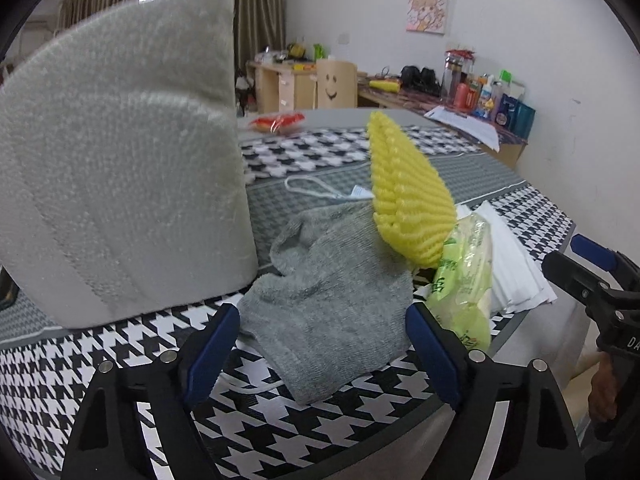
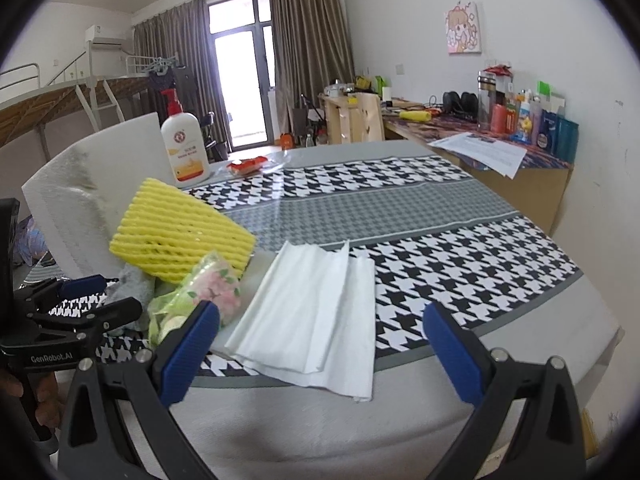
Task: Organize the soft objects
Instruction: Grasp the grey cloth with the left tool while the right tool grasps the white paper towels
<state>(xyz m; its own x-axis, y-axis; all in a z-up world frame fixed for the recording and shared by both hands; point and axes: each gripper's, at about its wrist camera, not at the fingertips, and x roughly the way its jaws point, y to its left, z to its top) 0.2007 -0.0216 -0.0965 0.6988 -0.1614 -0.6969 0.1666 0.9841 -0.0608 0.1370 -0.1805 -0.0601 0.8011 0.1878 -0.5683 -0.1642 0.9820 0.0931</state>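
Note:
A grey sock [image 1: 332, 312] lies on the houndstooth tablecloth [image 1: 308, 156], right in front of my open, empty left gripper [image 1: 324, 352]. A yellow foam net [image 1: 404, 192] leans over the sock; it also shows in the right wrist view [image 2: 180, 236]. Beside it lie a green plastic packet [image 1: 464, 276] and a stack of white tissues [image 2: 316, 312]. A big white foam block [image 1: 120, 168] stands at the left. My right gripper [image 2: 320, 348] is open and empty over the tissues at the table's front edge.
A lotion bottle [image 2: 185, 148] and a red packet [image 2: 246, 166] stand at the table's far side. A white cord loop [image 1: 320, 190] lies behind the sock. A cluttered desk [image 2: 500, 128] runs along the right wall.

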